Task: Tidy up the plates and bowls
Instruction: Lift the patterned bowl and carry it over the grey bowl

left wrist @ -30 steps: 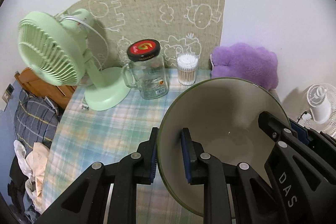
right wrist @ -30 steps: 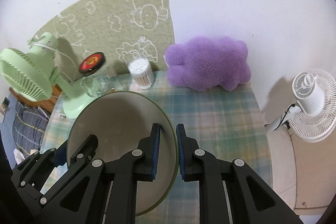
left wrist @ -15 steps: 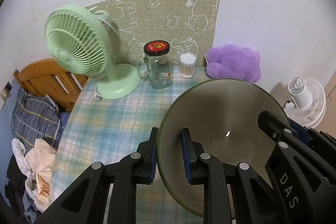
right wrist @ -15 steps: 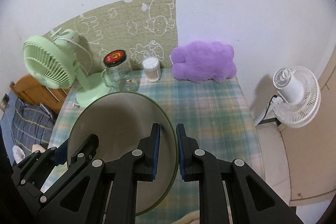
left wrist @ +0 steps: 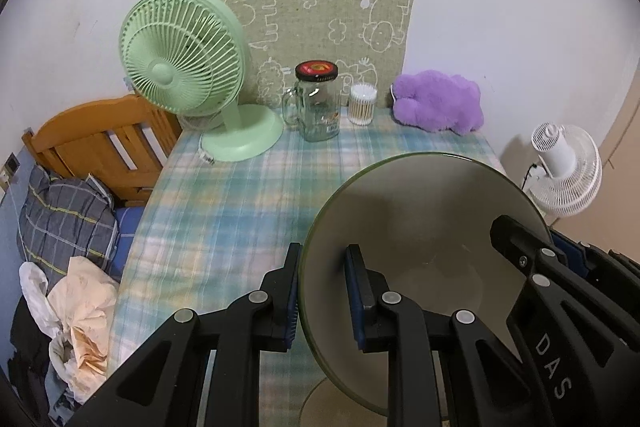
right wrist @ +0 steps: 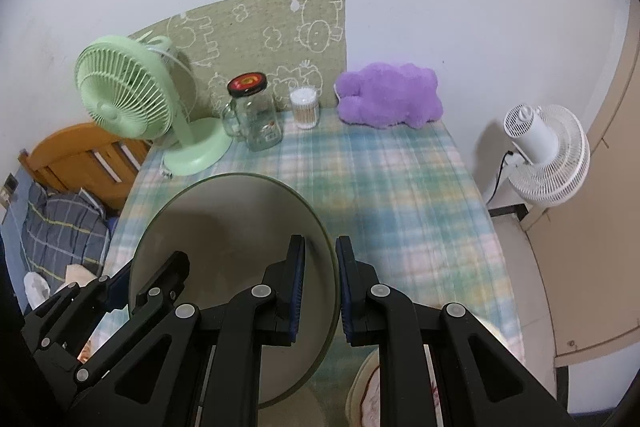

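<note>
A large grey-beige bowl with a dark green rim point(left wrist: 424, 223) is held in the air over the plaid table by both grippers. My left gripper point(left wrist: 322, 293) is shut on its left rim, one finger inside and one outside. My right gripper point(right wrist: 320, 285) is shut on the right rim of the same bowl point(right wrist: 228, 227). The right gripper's black fingers point(left wrist: 532, 267) show at the bowl's far side in the left wrist view. A pale rounded dish edge point(right wrist: 366, 383) shows below the right gripper, mostly hidden.
At the back of the plaid table point(left wrist: 240, 211) stand a green desk fan point(left wrist: 188, 67), a glass jar mug with a black lid point(left wrist: 318, 103), a cotton-swab container point(left wrist: 362, 105) and a purple plush point(left wrist: 438, 101). A white floor fan point(right wrist: 544, 155) stands right, a wooden headboard point(left wrist: 96, 143) left.
Both grippers have pulled back and risen with the bowl, so the fan, jar and plush look smaller and farther. The grip on the bowl has not changed.
</note>
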`<state>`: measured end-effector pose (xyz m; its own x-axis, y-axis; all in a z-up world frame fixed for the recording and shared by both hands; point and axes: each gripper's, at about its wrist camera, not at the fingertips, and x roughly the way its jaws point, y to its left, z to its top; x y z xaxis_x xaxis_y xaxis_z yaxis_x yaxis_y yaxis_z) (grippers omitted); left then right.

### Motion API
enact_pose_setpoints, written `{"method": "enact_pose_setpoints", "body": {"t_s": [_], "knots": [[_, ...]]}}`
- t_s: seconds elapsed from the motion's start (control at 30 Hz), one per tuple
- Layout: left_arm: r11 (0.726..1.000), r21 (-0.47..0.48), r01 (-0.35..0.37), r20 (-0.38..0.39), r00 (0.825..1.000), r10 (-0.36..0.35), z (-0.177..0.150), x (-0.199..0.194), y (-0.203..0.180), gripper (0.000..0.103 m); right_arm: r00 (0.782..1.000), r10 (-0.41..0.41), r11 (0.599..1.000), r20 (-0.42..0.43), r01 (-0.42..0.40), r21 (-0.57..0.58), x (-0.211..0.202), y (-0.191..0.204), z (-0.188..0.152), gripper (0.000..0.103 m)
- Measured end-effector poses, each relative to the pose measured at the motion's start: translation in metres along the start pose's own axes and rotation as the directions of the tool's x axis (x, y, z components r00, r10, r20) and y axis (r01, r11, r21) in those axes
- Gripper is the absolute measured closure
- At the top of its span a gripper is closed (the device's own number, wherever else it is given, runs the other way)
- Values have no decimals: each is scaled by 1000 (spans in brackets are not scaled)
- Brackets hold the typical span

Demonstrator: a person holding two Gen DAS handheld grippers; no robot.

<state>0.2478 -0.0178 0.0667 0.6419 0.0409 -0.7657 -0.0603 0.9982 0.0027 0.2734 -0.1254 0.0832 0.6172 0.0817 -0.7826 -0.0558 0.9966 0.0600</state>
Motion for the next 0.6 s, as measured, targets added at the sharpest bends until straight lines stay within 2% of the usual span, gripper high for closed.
{"method": "enact_pose_setpoints", "body": {"t_s": [0.3,0.6], "knots": [[999,34,28,-47,999,-27,-42,-2,13,84,999,-23,1000,-48,24,17,-6,13,-49,84],[997,46,66,-99,993,-61,-71,2,18,84,993,-60,998,-99,61,7,-6,19,-79,84]]}}
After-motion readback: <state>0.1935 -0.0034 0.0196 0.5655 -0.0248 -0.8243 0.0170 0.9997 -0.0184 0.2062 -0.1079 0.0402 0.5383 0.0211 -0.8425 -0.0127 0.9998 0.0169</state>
